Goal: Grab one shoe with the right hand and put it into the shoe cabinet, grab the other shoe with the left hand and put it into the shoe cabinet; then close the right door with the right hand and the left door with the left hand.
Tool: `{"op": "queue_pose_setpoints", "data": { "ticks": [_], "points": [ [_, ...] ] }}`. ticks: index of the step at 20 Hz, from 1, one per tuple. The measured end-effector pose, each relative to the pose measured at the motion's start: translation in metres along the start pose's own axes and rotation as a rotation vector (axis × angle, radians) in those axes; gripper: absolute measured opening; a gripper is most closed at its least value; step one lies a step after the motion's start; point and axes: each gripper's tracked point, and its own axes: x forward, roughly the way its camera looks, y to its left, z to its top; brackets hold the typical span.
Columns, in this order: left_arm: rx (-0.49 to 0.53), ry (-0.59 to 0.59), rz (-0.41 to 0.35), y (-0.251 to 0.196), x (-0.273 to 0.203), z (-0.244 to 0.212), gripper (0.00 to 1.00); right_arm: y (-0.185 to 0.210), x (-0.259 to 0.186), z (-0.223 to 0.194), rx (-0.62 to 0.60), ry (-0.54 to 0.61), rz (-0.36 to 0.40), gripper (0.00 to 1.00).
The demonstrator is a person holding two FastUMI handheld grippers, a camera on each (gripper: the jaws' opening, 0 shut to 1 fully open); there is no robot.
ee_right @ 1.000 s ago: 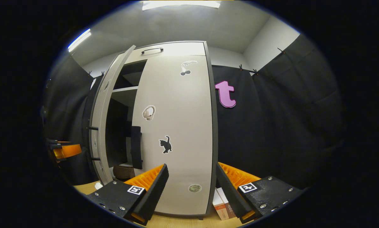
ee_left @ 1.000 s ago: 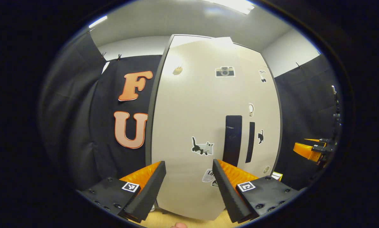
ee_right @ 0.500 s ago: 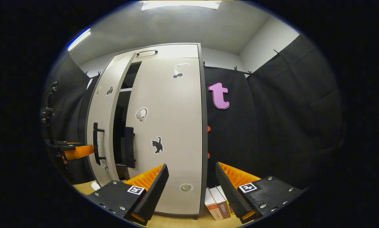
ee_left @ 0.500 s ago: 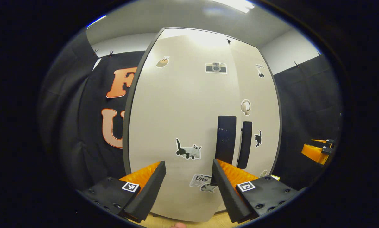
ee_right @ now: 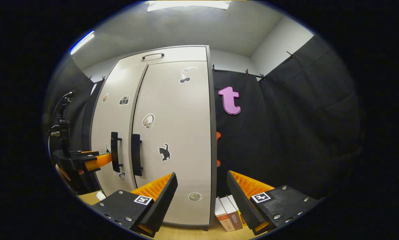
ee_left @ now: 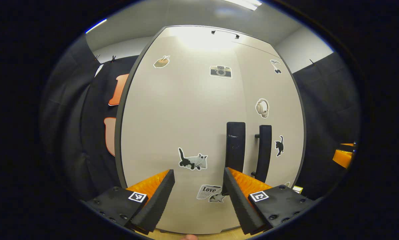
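On the left door, a sticker reading "Love" — both doors closed, left tool and right tool apart.

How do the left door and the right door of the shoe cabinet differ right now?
The left door carries a camera sticker; the right door carries a headphones sticker. The left gripper reaches the left door's handle, while the right gripper hangs open before the right door. Both look closed, pale, with dark upright handles.

Left gripper and right gripper both level, fingers spread wide, nothing between them, well apart.
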Motion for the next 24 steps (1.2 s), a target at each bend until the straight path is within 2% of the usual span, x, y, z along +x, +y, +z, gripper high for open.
{"op": "queue_pose_setpoints", "data": {
  "ticks": [8, 13, 18, 21, 24],
  "points": [
    [-0.031, -0.020, 0.010, 0.004, -0.006, 0.011, 0.97, 0.012, 0.001, 0.002, -0.011, 0.002, 0.033, 0.92],
    [-0.043, -0.044, 0.018, 0.011, -0.047, 0.024, 0.97, 0.031, -0.001, -0.002, -0.004, 0.011, 0.067, 0.93],
    [-0.042, -0.024, 0.045, 0.025, -0.090, 0.017, 0.96, 0.050, -0.011, -0.003, 0.001, 0.000, 0.097, 0.92],
    [-0.018, -0.026, 0.065, 0.032, -0.105, 0.014, 0.99, 0.057, -0.018, -0.001, 0.014, -0.010, 0.109, 0.92],
    [-0.020, -0.023, 0.069, 0.034, -0.113, 0.016, 0.96, 0.060, -0.021, 0.002, 0.014, -0.014, 0.116, 0.92]
  ]
}}
